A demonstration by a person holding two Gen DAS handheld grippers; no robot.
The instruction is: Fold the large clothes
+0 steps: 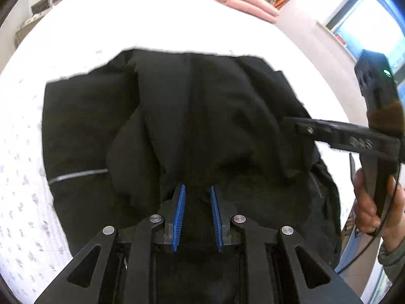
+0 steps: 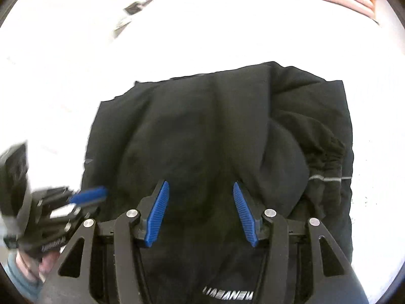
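Left wrist view: a large black fabric garment (image 1: 192, 126), apparently a jacket with a thin grey reflective stripe (image 1: 78, 174), lies partly folded on a bed covered by a white sheet with small floral print (image 1: 22, 202). The left gripper (image 1: 197, 215), black with blue ribbed pads, hovers over the near edge of the garment, jaws released with a narrow gap and nothing between them. The right gripper (image 1: 288, 122) reaches in from the side above the garment's right part; its opening cannot be read here. A folded pink cloth (image 1: 238, 0) rests at the far edge of the bed, well apart.

Right wrist view: the right gripper (image 2: 201, 212) stands wide open above the garment's middle, empty. An elasticated cuff (image 2: 326, 157) of a sleeve lies gathered on the right of this view.

Handling, as judged: the cloth looks soft, limp and fairly bulky, with layers that may slide over one another. A hold on the near hem or a corner, pinching all layers, should suit the next fold.
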